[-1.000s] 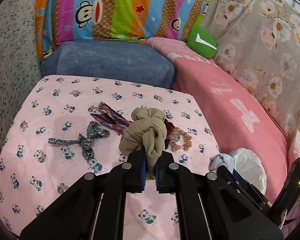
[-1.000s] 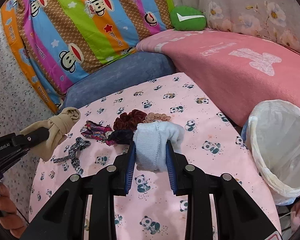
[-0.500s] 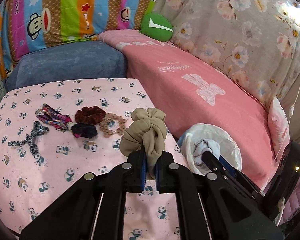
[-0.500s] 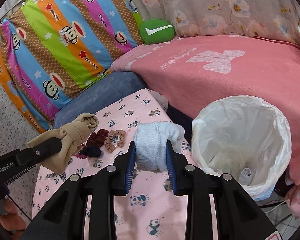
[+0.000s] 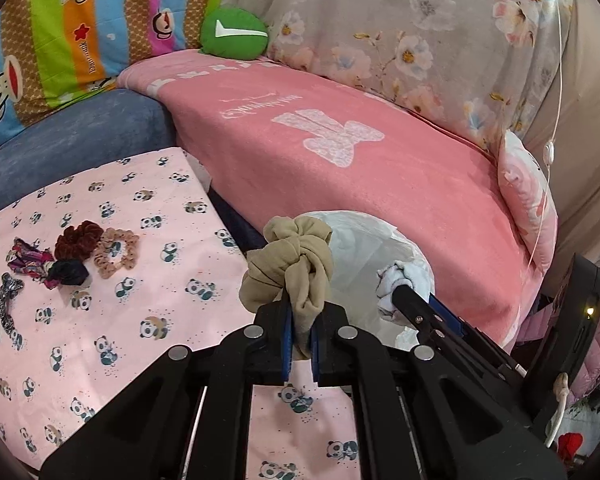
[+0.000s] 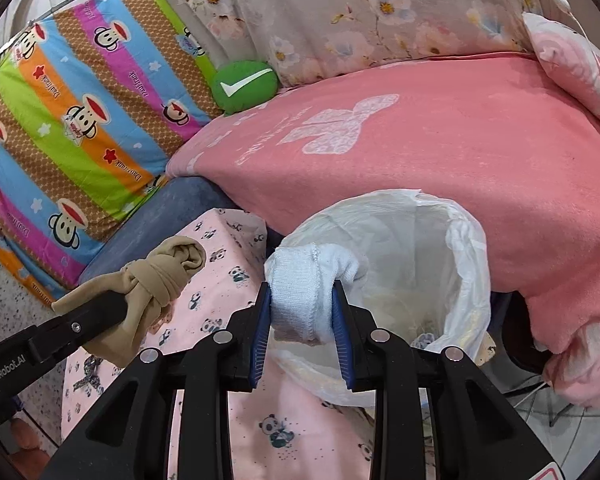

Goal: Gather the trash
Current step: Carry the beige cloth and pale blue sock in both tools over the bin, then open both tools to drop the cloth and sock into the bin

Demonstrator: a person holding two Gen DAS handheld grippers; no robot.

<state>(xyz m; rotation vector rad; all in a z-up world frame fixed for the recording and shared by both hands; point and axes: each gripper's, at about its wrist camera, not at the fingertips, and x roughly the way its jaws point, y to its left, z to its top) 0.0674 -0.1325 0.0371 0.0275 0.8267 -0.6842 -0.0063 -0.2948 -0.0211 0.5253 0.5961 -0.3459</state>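
My left gripper (image 5: 299, 340) is shut on a knotted beige stocking (image 5: 290, 266) and holds it in the air by the near rim of the white trash bag (image 5: 364, 244). My right gripper (image 6: 302, 322) is shut on a rolled white sock (image 6: 304, 284) and holds it over the left rim of the trash bag (image 6: 440, 248), whose mouth is open. In the right wrist view the left gripper (image 6: 112, 312) with the beige stocking (image 6: 160, 276) is to the left, over the panda cloth. In the left wrist view the white sock (image 5: 400, 280) sits over the bag.
Several hair scrunchies (image 5: 80, 236) and a patterned bow tie (image 5: 0, 304) lie on the pink panda-print cloth (image 5: 120, 320) at the left. A pink blanket (image 6: 440, 140) covers the sofa behind the bag. A green pillow (image 6: 244, 86) and striped monkey cushion (image 6: 80, 120) stand behind.
Both grippers have swung right from the panda cloth toward the trash bag, each holding its item. The white sock is now over the bag's rim.
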